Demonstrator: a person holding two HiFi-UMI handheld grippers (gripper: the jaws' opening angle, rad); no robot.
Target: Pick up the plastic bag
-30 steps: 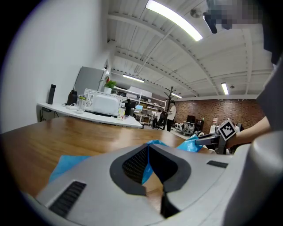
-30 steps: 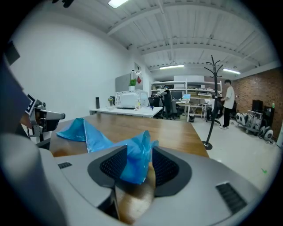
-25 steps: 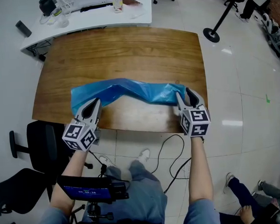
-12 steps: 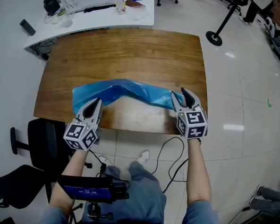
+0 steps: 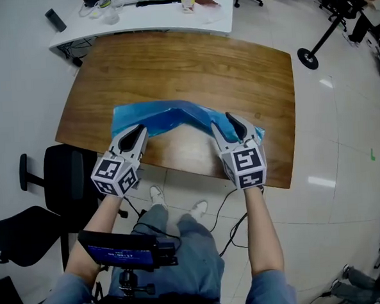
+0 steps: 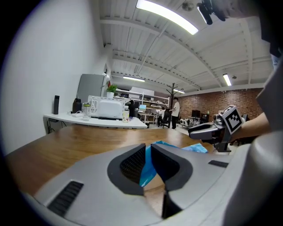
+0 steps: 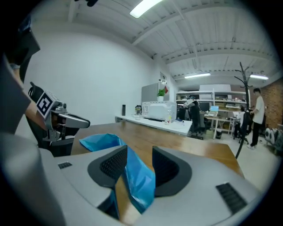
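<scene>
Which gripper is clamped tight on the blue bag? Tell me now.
The left gripper: jaws pinch the bag; the right gripper gapes around it.

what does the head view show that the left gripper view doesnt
Head view only: the whole plastic bag lying across the near edge of the table, the black chair and the person's legs. Left gripper view only: the left gripper with its jaws closed on a blue fold, ceiling lights and a brick wall. Both: the wooden table, the bag, the right gripper and the white desk.
</scene>
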